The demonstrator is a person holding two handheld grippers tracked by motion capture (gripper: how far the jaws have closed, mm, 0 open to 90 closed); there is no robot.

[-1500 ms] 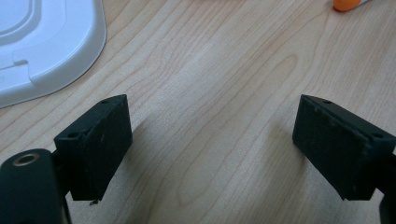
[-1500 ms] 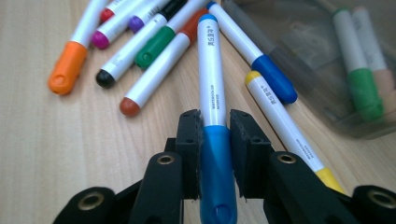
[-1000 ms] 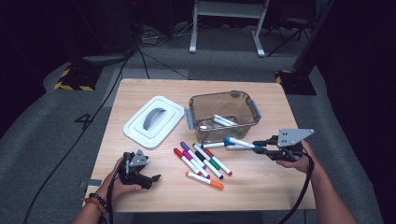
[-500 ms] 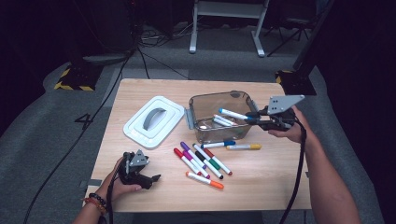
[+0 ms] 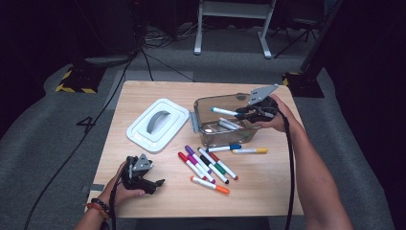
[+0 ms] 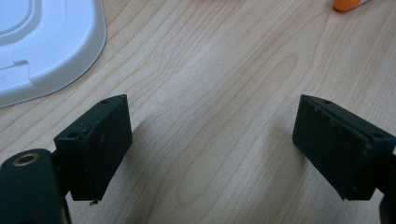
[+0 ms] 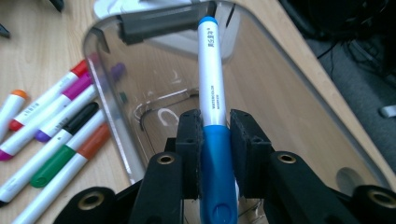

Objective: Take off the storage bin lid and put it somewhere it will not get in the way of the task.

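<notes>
1. The right gripper (image 5: 245,114) is held over the clear plastic bin (image 5: 207,101) at the far right of the wooden table (image 5: 268,191). Its jaws are clenched on a blue marker (image 7: 212,116).
2. In the right gripper view, the pads (image 7: 189,149) press the marker from both sides at the seam between its blue cap and white barrel. The barrel runs forward, out over the bin's interior.
3. From the high view, the marker projects leftward from the gripper, roughly level, above the bin's open top.
4. Inside the bin lie a few markers (image 5: 229,125); their exact count is hard to judge through the tinted wall.
5. The left gripper (image 5: 158,182) rests in the person's left hand (image 5: 125,189) at the near left edge of the table. Its jaws stand released and wide apart, with bare wood between them in the left gripper view.
6. The white lid (image 5: 155,124) lies flat on the table to the left of the bin, handle upward, just beside it.
7. A row of loose markers (image 5: 206,165) lies in front of the bin; one with an orange cap (image 5: 209,185) sits nearest the person, and two more, blue-capped (image 5: 225,148) and yellow-capped (image 5: 250,150), lie just beside the bin's near wall.
</notes>
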